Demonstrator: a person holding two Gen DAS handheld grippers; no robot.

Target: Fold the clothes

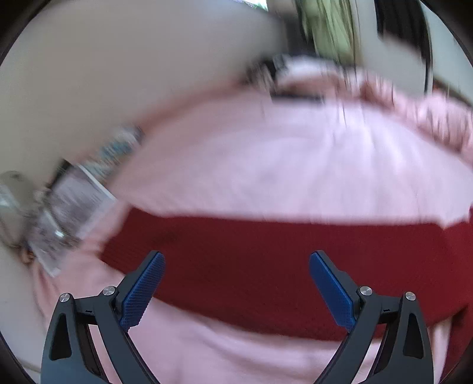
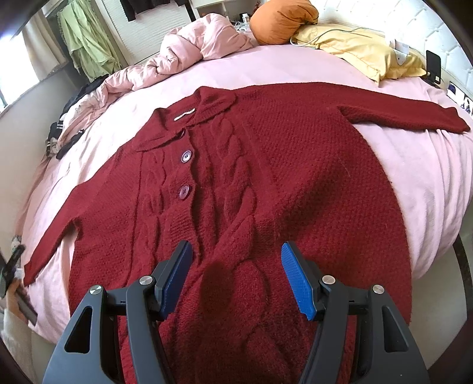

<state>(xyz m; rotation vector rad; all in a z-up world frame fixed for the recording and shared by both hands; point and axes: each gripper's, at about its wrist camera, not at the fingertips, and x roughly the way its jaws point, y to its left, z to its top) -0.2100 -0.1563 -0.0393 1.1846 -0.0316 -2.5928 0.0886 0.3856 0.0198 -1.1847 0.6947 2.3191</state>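
Broadly, a red cardigan lies flat, buttoned, sleeves spread, on a pink-sheeted bed. Beyond its collar sit a crumpled pink duvet, an orange cushion and a yellow pillow. Both the left tool and right tool gape empty above it.

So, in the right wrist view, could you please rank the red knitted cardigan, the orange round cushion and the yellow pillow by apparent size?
1. Red knitted cardigan, by far.
2. Yellow pillow.
3. Orange round cushion, though close to the pillow, so unsure.
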